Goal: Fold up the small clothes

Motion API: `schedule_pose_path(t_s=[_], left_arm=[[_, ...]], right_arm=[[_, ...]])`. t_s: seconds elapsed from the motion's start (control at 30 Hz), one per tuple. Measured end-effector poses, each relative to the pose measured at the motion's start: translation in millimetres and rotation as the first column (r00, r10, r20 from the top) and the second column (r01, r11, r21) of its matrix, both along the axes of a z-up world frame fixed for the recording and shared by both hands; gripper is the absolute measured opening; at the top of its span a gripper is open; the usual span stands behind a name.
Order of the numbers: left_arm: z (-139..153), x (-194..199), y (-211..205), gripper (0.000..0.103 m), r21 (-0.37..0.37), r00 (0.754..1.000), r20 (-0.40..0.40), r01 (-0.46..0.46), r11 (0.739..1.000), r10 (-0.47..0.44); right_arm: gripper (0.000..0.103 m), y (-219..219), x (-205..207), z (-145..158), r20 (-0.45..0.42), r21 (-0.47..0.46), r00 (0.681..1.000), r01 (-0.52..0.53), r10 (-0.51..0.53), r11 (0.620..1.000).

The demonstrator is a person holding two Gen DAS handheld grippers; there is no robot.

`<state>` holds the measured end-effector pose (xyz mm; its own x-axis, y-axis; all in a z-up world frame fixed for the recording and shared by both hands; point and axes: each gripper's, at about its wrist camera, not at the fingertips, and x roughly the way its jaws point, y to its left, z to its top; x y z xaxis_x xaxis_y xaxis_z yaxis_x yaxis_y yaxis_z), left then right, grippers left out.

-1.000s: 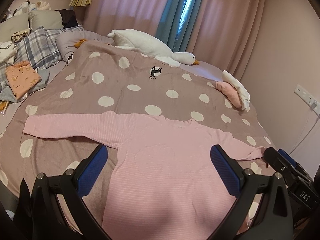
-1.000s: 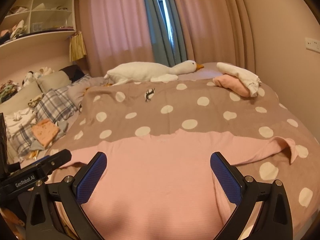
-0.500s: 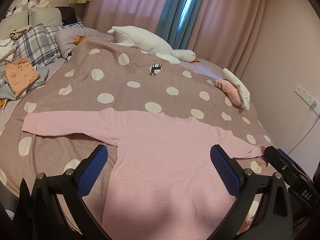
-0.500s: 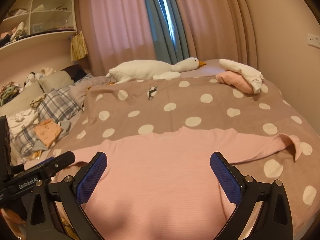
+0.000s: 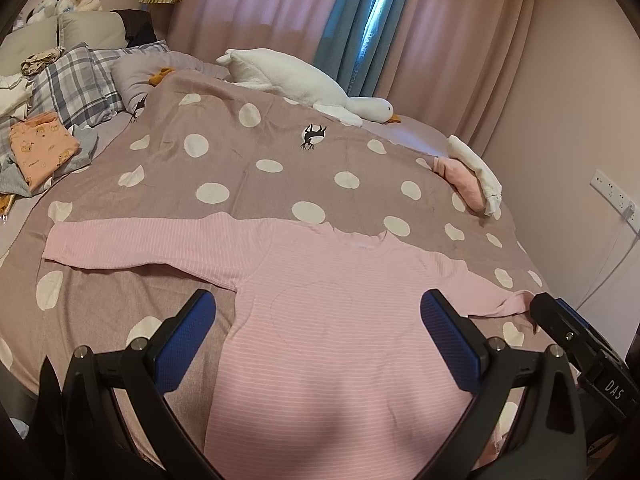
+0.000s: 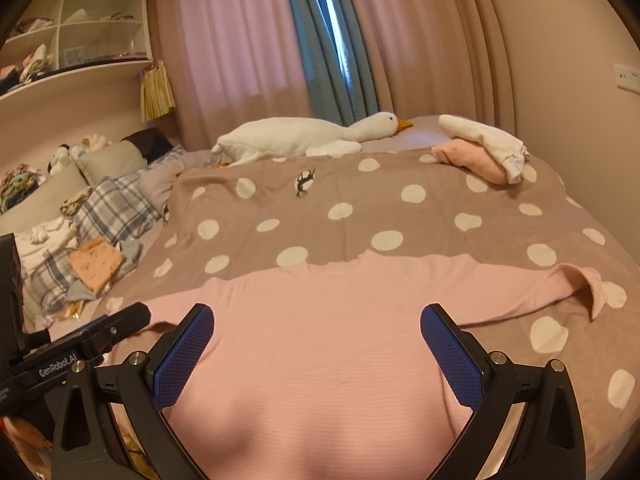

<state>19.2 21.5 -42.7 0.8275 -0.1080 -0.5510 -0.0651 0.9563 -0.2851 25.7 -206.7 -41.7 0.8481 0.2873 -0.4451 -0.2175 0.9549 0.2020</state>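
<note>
A pink striped long-sleeved top [image 5: 332, 320] lies flat on the dotted brown blanket [image 5: 248, 152], sleeves spread to both sides. It also shows in the right wrist view [image 6: 320, 344], where its right cuff [image 6: 592, 292] is folded over. My left gripper [image 5: 318, 332] is open and empty above the top's body. My right gripper [image 6: 318, 348] is open and empty above the same top. The right gripper's body [image 5: 576, 340] shows at the right edge of the left wrist view.
A white goose plush [image 5: 304, 84] lies at the far edge of the bed. Folded pink and white clothes [image 5: 472, 180] sit at the far right. Plaid pillows [image 5: 76, 84] and an orange folded garment [image 5: 40, 148] lie at the left. Curtains and a wall stand behind.
Both grippers have shifted slightly; the right one has risen a little, showing more of the bed. The top has not moved and both grippers stay open.
</note>
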Motion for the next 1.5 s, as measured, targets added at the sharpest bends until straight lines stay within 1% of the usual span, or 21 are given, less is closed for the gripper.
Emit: schedule_pose_path(t_s=[0.17, 0.3, 0.57, 0.67, 0.7, 0.8, 0.83, 0.9, 0.93, 0.97, 1.0, 1.07, 1.1, 1.17, 1.27, 1.3, 1.4, 1.5], left_arm=[[-4, -1, 1, 0.103, -0.001, 1.0, -0.005, 0.001, 1.0, -0.001], [-17, 5, 2, 0.103, -0.002, 1.0, -0.021, -0.001, 1.0, 0.001], [-39, 35, 5, 0.103, -0.012, 0.996, -0.092, -0.008, 1.0, 0.007], [-42, 46, 10, 0.102, -0.029, 0.995, -0.1, -0.016, 0.999, 0.013], [-42, 50, 11, 0.102, -0.035, 0.995, -0.1, -0.016, 0.999, 0.013], [-37, 61, 16, 0.102, -0.063, 0.996, -0.089, -0.017, 0.998, 0.011], [-34, 64, 17, 0.102, -0.072, 0.996, -0.086, -0.019, 0.997, 0.013], [-24, 68, 17, 0.102, -0.086, 0.995, -0.099, -0.022, 0.996, 0.013], [-18, 68, 15, 0.102, -0.095, 0.996, -0.089, -0.01, 0.995, 0.001], [-14, 66, 15, 0.102, -0.101, 0.997, -0.07, 0.004, 0.995, -0.011], [-7, 59, 14, 0.103, -0.107, 0.999, -0.031, 0.023, 0.994, -0.027], [-1, 47, 12, 0.103, -0.105, 0.999, 0.009, 0.033, 0.994, -0.033], [-1, 39, 10, 0.103, -0.099, 0.999, 0.017, 0.039, 0.994, -0.038], [-3, 32, 9, 0.102, -0.093, 0.999, -0.002, 0.041, 0.995, -0.042], [1, 25, 7, 0.102, -0.076, 1.0, -0.016, 0.016, 0.997, -0.017], [5, 23, 7, 0.102, -0.074, 1.0, -0.004, 0.014, 0.997, -0.015], [16, 14, 9, 0.102, -0.101, 0.999, 0.037, 0.028, 0.995, -0.024], [23, 7, 8, 0.102, -0.109, 0.997, 0.052, 0.054, 0.993, -0.049]], right_arm=[[0.102, 2, -1, -4, -0.004, 0.0, 1.0, -0.003, 0.003, 1.0], [0.102, 4, 4, -10, -0.015, -0.007, 1.0, -0.011, 0.01, 1.0], [0.102, 7, 25, -18, -0.051, -0.023, 0.999, -0.004, 0.003, 1.0], [0.102, 10, 35, -18, -0.051, -0.06, 0.999, 0.004, -0.007, 0.998], [0.102, 11, 37, -18, -0.049, -0.064, 0.999, 0.007, -0.011, 0.998], [0.102, 12, 48, -16, -0.055, -0.042, 0.998, -0.034, 0.032, 0.999], [0.102, 15, 53, -13, -0.058, -0.032, 0.996, -0.062, 0.06, 0.998], [0.102, 19, 59, -9, -0.068, -0.024, 0.994, -0.086, 0.084, 0.996], [0.102, 20, 58, -4, -0.06, -0.007, 0.994, -0.092, 0.091, 0.996], [0.102, 20, 58, -2, -0.047, 0.006, 0.995, -0.091, 0.091, 0.996], [0.102, 19, 54, -1, -0.032, 0.017, 0.996, -0.083, 0.083, 0.996], [0.102, 19, 41, 0, -0.021, 0.004, 0.998, -0.057, 0.057, 0.998], [0.102, 19, 39, 0, -0.02, -0.007, 0.999, -0.049, 0.049, 0.999], [0.102, 17, 32, -1, -0.03, -0.016, 0.999, -0.045, 0.045, 0.999], [0.102, 14, 30, 4, -0.032, -0.009, 0.998, -0.047, 0.047, 0.999], [0.102, 13, 28, 7, -0.025, -0.011, 0.999, -0.039, 0.039, 0.999], [0.102, 13, 19, 16, 0.003, -0.027, 0.999, -0.041, 0.041, 0.999], [0.102, 11, 9, 24, 0.033, -0.03, 0.999, -0.037, 0.038, 0.999]])
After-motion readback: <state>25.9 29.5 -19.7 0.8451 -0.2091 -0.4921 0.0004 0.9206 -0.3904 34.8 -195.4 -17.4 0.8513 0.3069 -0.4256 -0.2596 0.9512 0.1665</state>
